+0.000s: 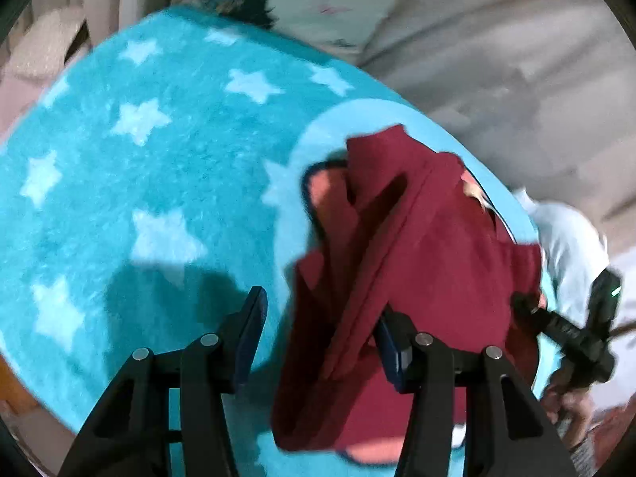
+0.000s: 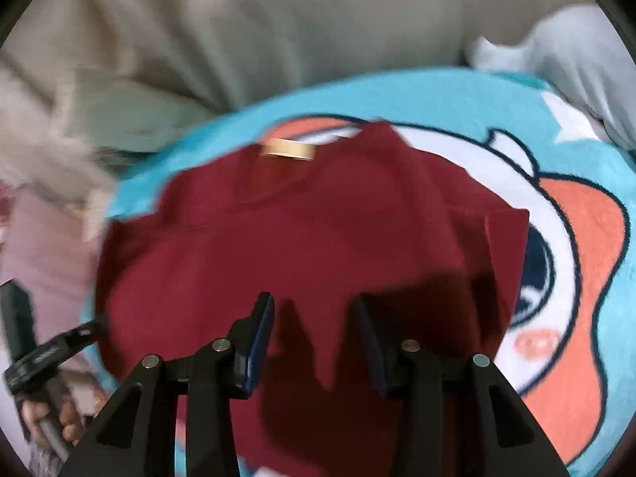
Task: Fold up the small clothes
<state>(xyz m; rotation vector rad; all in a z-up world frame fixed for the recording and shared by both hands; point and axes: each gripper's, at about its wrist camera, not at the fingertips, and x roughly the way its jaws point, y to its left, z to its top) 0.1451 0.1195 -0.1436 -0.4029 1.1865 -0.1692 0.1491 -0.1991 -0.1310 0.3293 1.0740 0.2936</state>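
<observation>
The red shirt [image 2: 302, 246] lies bunched on the star blanket [image 1: 139, 167], ready for folding. Above the shirt, the left hand-held gripper [image 1: 318, 330] and the right hand-held gripper [image 2: 314, 334] both gape wide, holding nothing, seemingly poised to pinch an edge.

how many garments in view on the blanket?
1: a maroon shirt lying on the blue blanket, under both open grippers, left and right. A pale cloth sits past the blanket's edge; unclear if it's clothing.
</observation>
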